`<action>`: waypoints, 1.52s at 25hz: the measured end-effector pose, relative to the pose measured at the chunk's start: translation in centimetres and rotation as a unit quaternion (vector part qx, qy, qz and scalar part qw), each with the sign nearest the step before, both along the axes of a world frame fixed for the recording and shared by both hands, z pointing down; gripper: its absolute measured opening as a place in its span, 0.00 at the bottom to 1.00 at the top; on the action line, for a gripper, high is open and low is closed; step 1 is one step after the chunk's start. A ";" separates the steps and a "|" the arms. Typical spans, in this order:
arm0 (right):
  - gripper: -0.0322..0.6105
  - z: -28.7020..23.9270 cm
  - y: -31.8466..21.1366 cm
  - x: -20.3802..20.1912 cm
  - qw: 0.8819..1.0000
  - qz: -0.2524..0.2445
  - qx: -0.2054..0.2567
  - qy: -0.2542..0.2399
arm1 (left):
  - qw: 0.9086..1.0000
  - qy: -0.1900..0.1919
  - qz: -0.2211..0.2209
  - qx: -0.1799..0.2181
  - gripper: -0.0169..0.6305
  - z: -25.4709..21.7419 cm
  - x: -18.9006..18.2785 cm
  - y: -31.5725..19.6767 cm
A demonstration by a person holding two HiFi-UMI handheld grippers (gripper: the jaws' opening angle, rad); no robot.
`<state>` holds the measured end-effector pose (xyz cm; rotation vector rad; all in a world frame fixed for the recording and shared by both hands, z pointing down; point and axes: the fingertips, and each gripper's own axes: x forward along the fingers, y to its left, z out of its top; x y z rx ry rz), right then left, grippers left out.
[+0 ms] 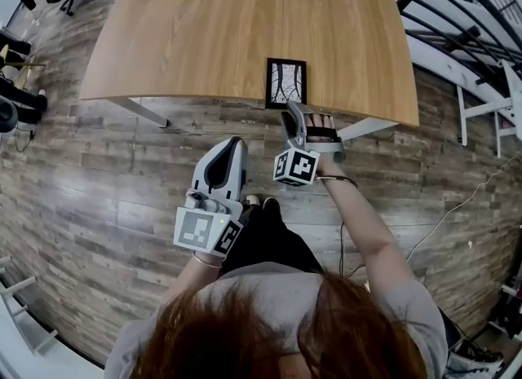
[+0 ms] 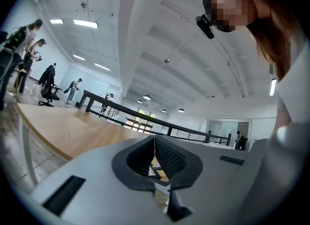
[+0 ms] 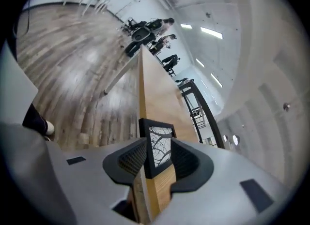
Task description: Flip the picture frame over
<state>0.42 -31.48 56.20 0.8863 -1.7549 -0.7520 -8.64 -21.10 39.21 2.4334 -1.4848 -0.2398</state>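
Head view, table (image 1: 204,27): broad wooden top on a plank floor, its near edge facing the person.
Left gripper (image 1: 235,143): held short of the table over the floor, well apart from the frame; jaws closed together with nothing between them.
Right gripper (image 1: 291,113): at the table's near edge; jaws spread apart, the frame's near end between them, pads not pressing it.
Picture frame (image 1: 286,82): black-bordered, lying flat, picture side up, at the table's near edge; long axis runs away from the person.
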 end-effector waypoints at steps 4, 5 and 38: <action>0.26 1.7 -1.3 -0.7 0.998 -0.012 0.021 0.052 | 1.000 -0.001 -0.008 -0.005 0.04 0.5 -1.2 -0.1; 0.26 2.0 -1.5 -0.8 0.998 -0.008 0.025 0.057 | 1.000 -0.001 -0.009 -0.007 0.04 0.6 -1.4 -0.1; 0.20 1.0 -2.2 -1.6 0.997 0.049 0.044 -0.028 | 1.000 0.007 0.000 -0.010 0.04 0.4 -3.1 -1.0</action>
